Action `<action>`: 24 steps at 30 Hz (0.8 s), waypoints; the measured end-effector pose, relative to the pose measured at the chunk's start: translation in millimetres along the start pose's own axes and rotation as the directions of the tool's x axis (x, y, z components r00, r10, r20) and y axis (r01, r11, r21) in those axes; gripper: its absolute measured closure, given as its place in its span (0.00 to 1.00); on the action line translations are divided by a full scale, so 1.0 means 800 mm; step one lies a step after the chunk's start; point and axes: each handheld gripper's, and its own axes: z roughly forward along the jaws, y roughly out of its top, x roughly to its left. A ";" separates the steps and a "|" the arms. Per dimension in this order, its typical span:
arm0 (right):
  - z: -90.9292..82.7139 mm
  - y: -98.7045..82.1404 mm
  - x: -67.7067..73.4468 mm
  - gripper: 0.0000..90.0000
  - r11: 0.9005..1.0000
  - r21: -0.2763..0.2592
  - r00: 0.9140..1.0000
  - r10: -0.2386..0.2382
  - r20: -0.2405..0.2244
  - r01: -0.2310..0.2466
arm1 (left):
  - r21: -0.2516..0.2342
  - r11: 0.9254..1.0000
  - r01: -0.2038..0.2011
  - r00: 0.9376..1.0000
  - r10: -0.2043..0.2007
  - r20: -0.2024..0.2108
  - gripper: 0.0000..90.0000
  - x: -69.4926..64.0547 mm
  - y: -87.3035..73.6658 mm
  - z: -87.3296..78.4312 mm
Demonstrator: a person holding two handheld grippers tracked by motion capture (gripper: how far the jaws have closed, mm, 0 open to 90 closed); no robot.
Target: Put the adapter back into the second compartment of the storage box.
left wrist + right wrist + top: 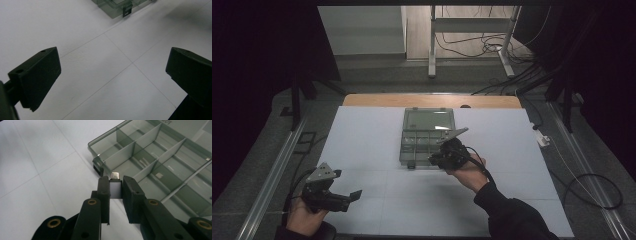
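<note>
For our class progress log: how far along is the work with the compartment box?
Done: the compartment box lies open. In hand: the right gripper clamps a small white adapter at the box's edge. Left: placing it in a compartment. The left gripper is open, holding nothing.

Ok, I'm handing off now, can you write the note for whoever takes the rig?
Right tool: shut on a small white adapter with a metal plug, held over the near edge of the open organizer box.
Left tool: open, nothing in it, resting low at the near left of the white table.
Box: mid-table, lid folded back, compartments look mostly bare.
Done: adapter picked up and brought to the box.
Left: probably lower it into a compartment, release, then close the lid.
</note>
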 end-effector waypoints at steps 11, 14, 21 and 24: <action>0.007 0.014 -0.010 0.84 1.000 -0.017 1.000 0.020 0.014 -0.020 | -0.001 1.000 0.000 1.000 0.000 0.003 0.01 0.000 0.000 0.000; 0.010 0.018 -0.012 0.84 1.000 -0.019 1.000 0.020 0.016 -0.020 | -0.001 1.000 0.001 1.000 -0.001 0.003 0.01 0.000 0.000 0.000; 0.019 0.025 -0.018 0.84 0.999 -0.018 0.999 0.028 0.027 -0.028 | -0.002 1.000 0.000 1.000 0.000 0.005 0.01 0.001 0.000 0.000; 0.023 0.027 -0.021 0.84 0.999 -0.020 0.999 0.035 0.031 -0.034 | -0.004 1.000 0.001 1.000 -0.001 0.008 0.01 0.001 0.000 0.000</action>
